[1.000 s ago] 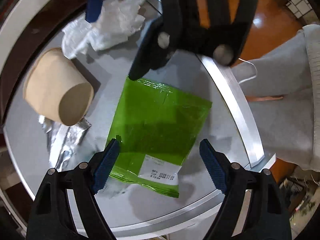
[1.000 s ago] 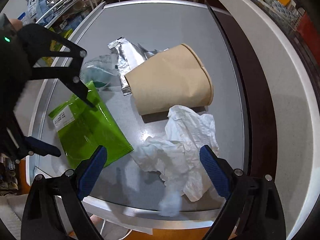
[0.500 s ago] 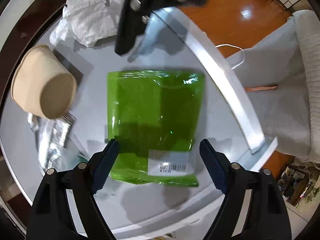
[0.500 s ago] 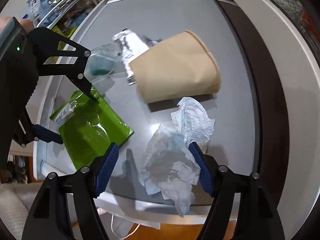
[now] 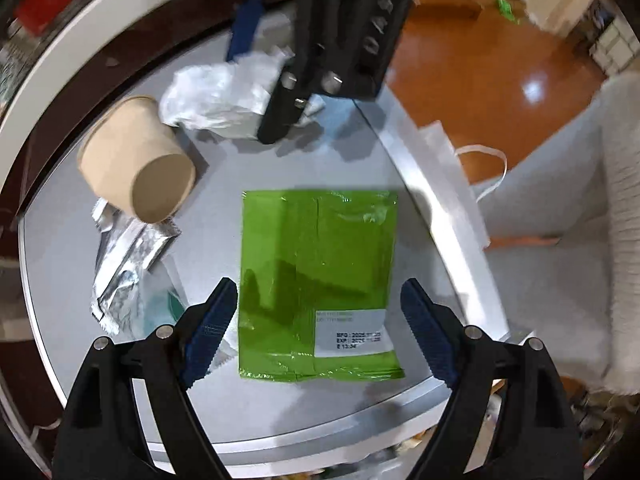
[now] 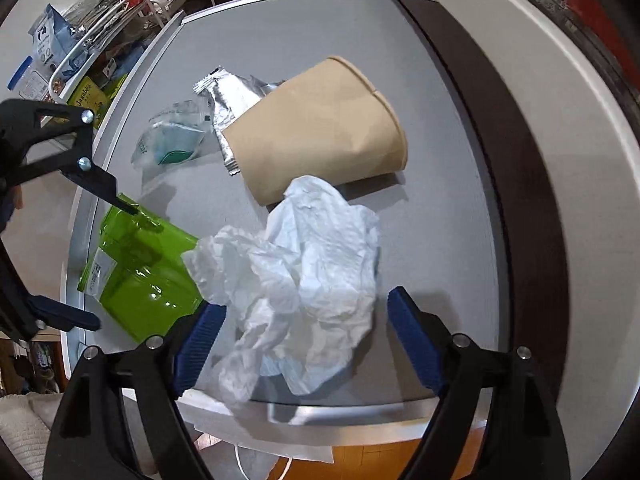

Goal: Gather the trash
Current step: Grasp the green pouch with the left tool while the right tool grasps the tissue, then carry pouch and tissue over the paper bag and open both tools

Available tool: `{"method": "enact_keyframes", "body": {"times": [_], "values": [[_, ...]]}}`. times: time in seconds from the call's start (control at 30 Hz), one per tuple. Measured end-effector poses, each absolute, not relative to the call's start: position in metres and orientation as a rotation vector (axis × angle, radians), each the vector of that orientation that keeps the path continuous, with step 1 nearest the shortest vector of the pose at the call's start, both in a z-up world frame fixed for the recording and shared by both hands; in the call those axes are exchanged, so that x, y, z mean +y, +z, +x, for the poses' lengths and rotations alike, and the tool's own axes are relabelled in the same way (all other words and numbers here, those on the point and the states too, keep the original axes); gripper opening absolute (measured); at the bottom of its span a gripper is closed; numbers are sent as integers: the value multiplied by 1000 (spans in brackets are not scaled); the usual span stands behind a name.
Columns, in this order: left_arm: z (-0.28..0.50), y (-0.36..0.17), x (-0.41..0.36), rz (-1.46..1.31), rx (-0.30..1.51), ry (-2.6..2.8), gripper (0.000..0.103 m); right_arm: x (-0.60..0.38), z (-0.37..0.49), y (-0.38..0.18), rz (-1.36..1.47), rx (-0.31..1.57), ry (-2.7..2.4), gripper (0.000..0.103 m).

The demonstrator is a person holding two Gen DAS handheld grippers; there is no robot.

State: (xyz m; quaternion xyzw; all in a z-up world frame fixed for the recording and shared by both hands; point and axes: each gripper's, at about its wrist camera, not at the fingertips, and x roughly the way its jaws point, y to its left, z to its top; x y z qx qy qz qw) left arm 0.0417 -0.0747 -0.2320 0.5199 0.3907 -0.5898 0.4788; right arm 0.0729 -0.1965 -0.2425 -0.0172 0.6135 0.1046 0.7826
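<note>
A flat green wrapper with a white label lies on the grey table. My left gripper is open, its fingers on either side of the wrapper's near end. A crumpled white tissue lies between the open fingers of my right gripper; it also shows in the left wrist view. A brown paper cup lies on its side behind the tissue. A silver foil wrapper and a clear plastic wrapper lie beside the cup. The green wrapper is left of the tissue.
The grey table has a metal rim. A dark strip and a white counter run along its far side. A white paper bag with handles hangs below the table edge. A cluttered wire rack stands beyond the table.
My right gripper has moved forward so that the tissue now sits between its fingers. My left gripper has squared up over the green wrapper's near end.
</note>
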Motion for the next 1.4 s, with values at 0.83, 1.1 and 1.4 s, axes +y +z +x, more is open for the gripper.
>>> {"method": "enact_keyframes", "body": {"times": [0.83, 1.1, 1.4], "values": [[38, -241, -70, 941, 1077, -1244, 52, -216, 46, -218, 126, 1210, 305, 36], [46, -213, -43, 634, 1108, -1165, 51, -214, 43, -205, 134, 1177, 334, 36], [44, -175, -15, 385, 1028, -1032, 51, -221, 31, -159, 136, 1060, 365, 36]]}}
